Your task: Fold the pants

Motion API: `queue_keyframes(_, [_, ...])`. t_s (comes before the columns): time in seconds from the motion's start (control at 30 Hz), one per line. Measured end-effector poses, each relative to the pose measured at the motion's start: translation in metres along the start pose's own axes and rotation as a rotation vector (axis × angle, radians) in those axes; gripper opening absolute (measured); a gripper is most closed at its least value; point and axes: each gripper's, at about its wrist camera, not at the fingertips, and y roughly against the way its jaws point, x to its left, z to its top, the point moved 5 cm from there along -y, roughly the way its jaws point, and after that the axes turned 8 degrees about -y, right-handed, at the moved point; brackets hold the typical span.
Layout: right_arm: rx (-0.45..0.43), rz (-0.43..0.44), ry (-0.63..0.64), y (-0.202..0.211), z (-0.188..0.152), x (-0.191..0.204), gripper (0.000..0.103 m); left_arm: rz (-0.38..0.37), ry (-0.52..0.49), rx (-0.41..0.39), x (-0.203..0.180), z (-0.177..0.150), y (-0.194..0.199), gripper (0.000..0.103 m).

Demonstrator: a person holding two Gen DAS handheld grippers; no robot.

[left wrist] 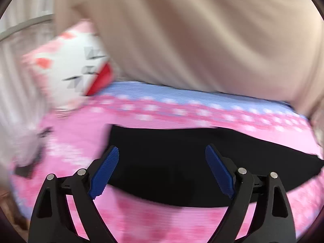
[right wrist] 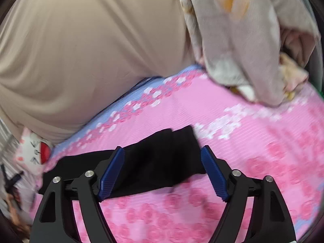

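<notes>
Item: black pants [left wrist: 182, 166], lying as a long flat band across the lower middle of the left wrist view, on the pink flowered bedcover [left wrist: 162, 222]. In the right wrist view the same pants [right wrist: 154, 162] run from lower left up to the centre, ending in a squared edge just above the right gripper.

Left gripper [left wrist: 162, 154]: jaws wide apart, nothing between them; we see black cloth in the gap.

Right gripper [right wrist: 162, 151]: jaws likewise apart and empty, straddling the end of the band.

Step in hand, as we judge it: taking hold of the band for a further fold. To do it well we would lower each gripper onto the edge, pinch all layers together rather than the top one alone, lift both ends level, and lay one end squarely over the other.

Also present: beige cloth [right wrist: 81, 50] filling the upper frame; a patterned grey fabric [right wrist: 243, 50], upper right; a white cat-face cushion [left wrist: 81, 64], left.

Not made out: how many layers the band has, which end is the waist, and whether the fingers touch the cloth. Both views are motion-blurred; the band's right end in the left view is cut off by the frame edge.
</notes>
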Motion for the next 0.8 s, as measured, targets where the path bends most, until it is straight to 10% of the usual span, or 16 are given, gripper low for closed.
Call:
queue_keyframes(0.1, [0.066,-0.003,-0.022,-0.034,-0.002,0.002,0.066,-0.134,-0.039,0.014,-0.056,-0.002,-0.01,0.085])
queue_keyframes(0.13, [0.082,-0.046,0.043,-0.05,-0.002,0.009,0.018,-0.161,-0.052,0.016,-0.07,-0.003,-0.014,0.085])
queue_keyframes(0.17, [0.096,-0.075,0.108,-0.059,0.0,0.018,0.01,-0.171,-0.062,0.019,-0.081,-0.003,-0.016,0.085])
queue_keyframes(0.4, [-0.172,-0.019,0.43,0.008,0.015,0.09,0.028,-0.196,-0.151,0.064,-0.127,-0.02,-0.029,0.085])
queue_keyframes(0.47, [-0.121,-0.146,0.469,-0.006,-0.005,0.054,0.047,-0.202,-0.141,0.088,-0.13,-0.03,-0.036,0.085])
queue_keyframes(0.57, [0.021,-0.383,0.361,-0.022,-0.032,-0.029,0.046,-0.187,-0.123,0.141,-0.129,-0.041,-0.05,0.085])
queue_keyframes(0.8, [-0.022,-0.075,-0.001,0.027,-0.02,-0.045,0.049,-0.189,-0.145,0.141,-0.143,-0.036,-0.056,0.085])
